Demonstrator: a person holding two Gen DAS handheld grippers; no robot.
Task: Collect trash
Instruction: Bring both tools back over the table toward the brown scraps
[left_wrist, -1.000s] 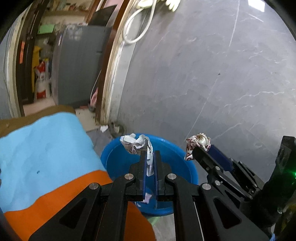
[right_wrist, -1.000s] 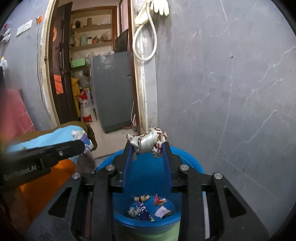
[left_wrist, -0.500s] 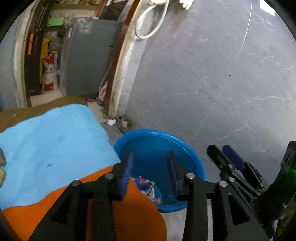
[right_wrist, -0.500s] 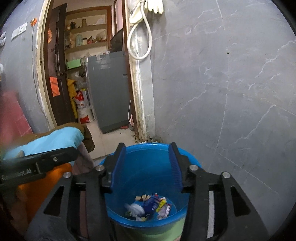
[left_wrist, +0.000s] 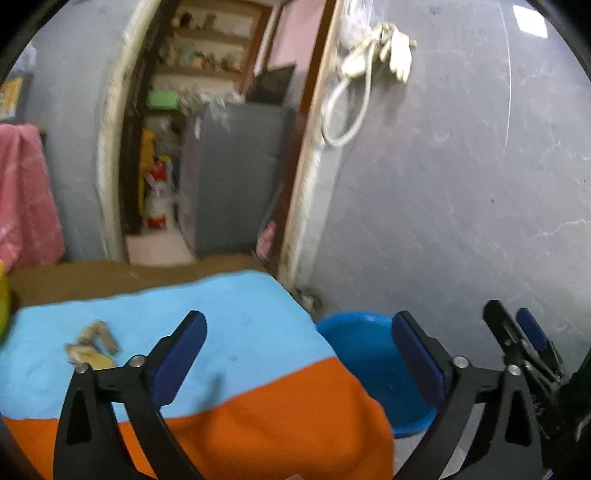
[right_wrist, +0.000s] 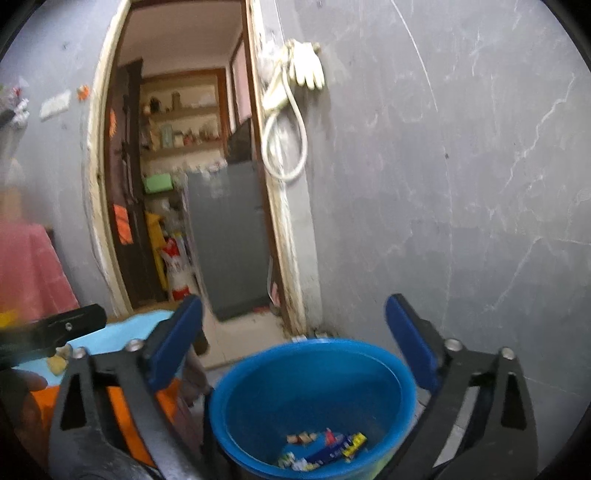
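A blue bucket (right_wrist: 255, 402) stands on the floor by the grey wall, with several small wrappers (right_wrist: 325, 446) lying at its bottom. My right gripper (right_wrist: 293, 310) hangs above the bucket, its jaws opening wide with nothing between them. My left gripper (left_wrist: 298, 328) is over the edge of a blue and orange cloth (left_wrist: 243, 306), jaws also opening and empty. The bucket (left_wrist: 365, 354) sits just right of that cloth. A crumpled tan scrap (left_wrist: 92, 347) lies on the blue part of the cloth, left of the left gripper. The right gripper (left_wrist: 509, 314) shows at the lower right.
An open doorway (right_wrist: 184, 184) leads to a room with shelves and a grey cabinet (right_wrist: 229, 240). A white hose loop (right_wrist: 284, 147) and a glove (right_wrist: 306, 72) hang on the wall. A pink cloth (left_wrist: 26, 195) hangs at the left.
Both grippers let go of their crumpled wrappers, which dropped into the bucket, and their jaws spread wide. The left gripper swung left and up over the cloth.
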